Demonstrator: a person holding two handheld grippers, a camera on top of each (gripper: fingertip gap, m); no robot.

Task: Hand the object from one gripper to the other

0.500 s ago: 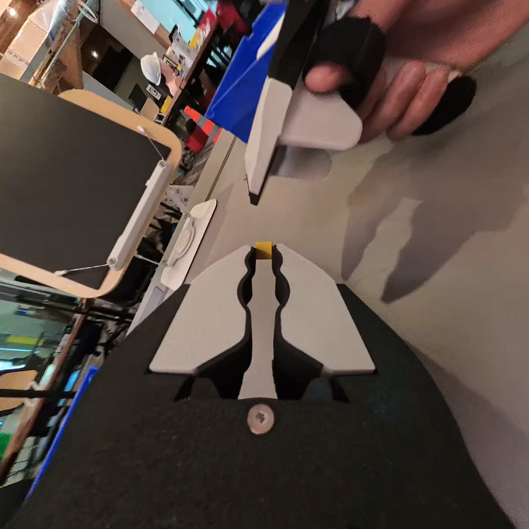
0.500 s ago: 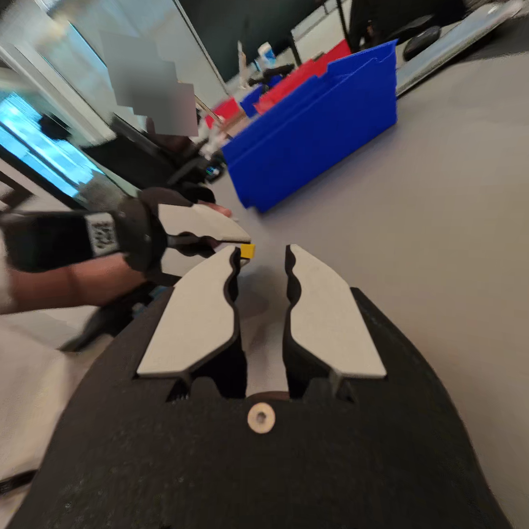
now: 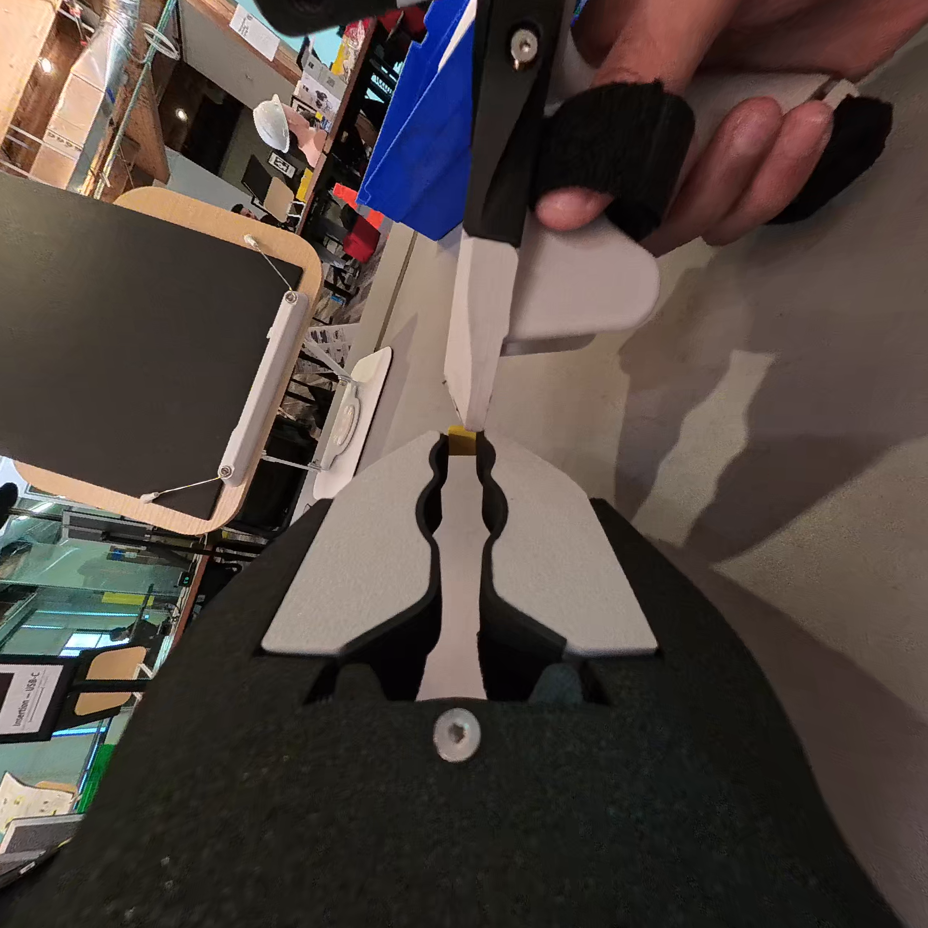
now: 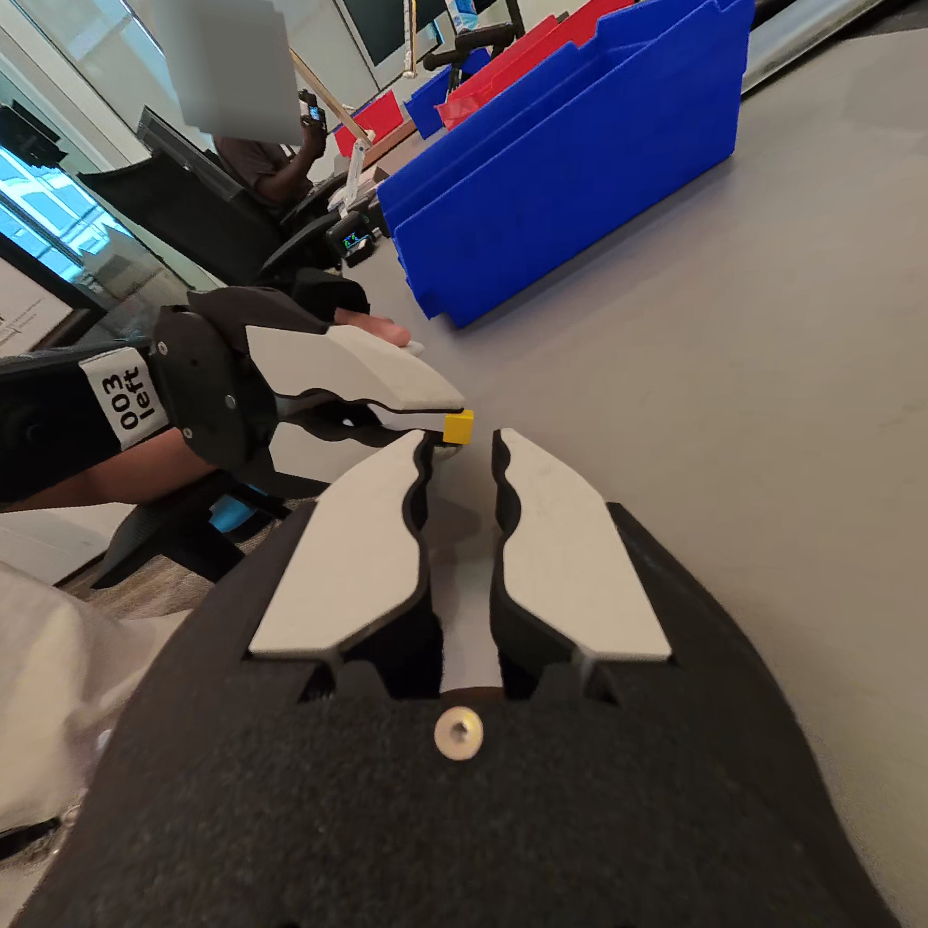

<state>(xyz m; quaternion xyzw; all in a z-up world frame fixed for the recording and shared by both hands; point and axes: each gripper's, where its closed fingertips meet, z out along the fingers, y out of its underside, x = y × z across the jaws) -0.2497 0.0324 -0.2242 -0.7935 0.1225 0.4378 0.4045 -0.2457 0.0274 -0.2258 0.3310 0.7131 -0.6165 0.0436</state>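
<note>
Left wrist view: left gripper (image 3: 463,442) pinches a small yellow block (image 3: 462,444) at its fingertips. Right wrist view: right gripper (image 4: 462,439), jaws parted and empty, flanks the block (image 4: 458,428); apparently light and rigid, best grasped on its protruding free faces.

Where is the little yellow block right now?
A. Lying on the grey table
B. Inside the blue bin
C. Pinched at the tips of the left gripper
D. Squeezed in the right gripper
C: the yellow block sits clamped between the fingertips of the left gripper, while the right gripper is open, its fingers on either side of the block and not yet closed on it.
</note>
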